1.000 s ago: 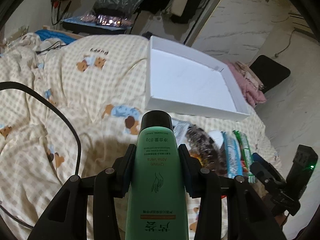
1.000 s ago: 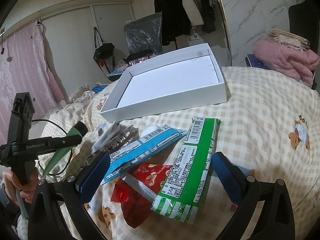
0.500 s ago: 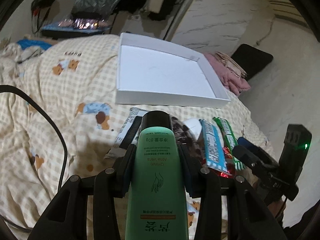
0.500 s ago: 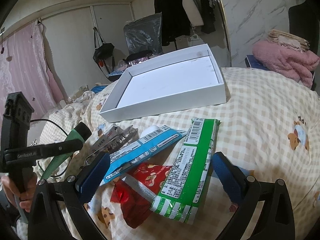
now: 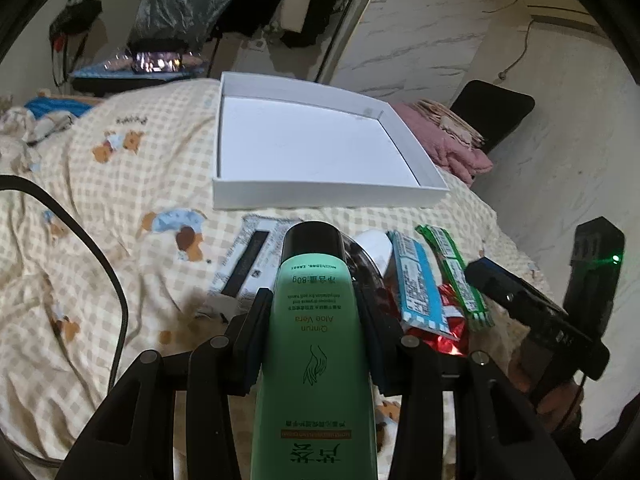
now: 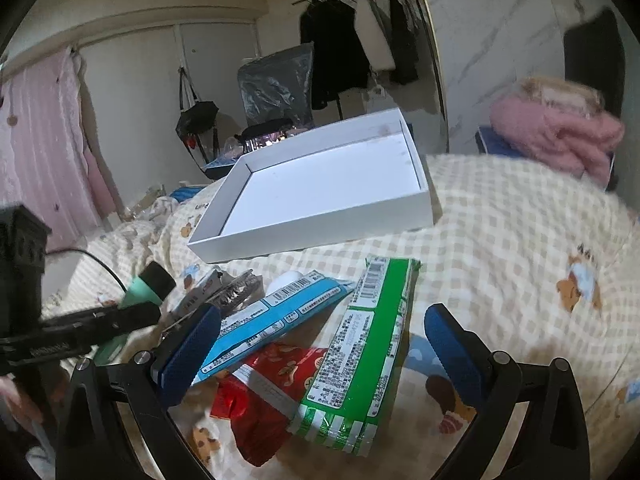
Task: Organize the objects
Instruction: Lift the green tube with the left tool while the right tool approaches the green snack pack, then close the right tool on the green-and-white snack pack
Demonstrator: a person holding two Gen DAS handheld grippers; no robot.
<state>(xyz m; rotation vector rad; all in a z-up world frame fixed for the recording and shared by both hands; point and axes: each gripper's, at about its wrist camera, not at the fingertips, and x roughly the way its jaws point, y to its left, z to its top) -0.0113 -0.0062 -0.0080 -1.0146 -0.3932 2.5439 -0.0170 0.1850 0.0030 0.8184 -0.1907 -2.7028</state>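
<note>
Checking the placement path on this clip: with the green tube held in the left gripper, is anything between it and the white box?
Nothing visible blocks it. The green tube is clamped in the left gripper, and the white box lies open ahead on the checked quilt. Only flat packets lie below the path.

bedspread point(image 5: 120, 184): checked, bears | pink blanket point(image 6: 560, 136): folded | black cable point(image 5: 80, 236)

I count one tube point(image 5: 314, 344), one white box point(image 5: 320, 196), and five packets: blue point(image 6: 276, 320), green point(image 6: 360, 344), red point(image 6: 260, 404), silver point(image 5: 250, 260), dark point(image 5: 362, 264).
</note>
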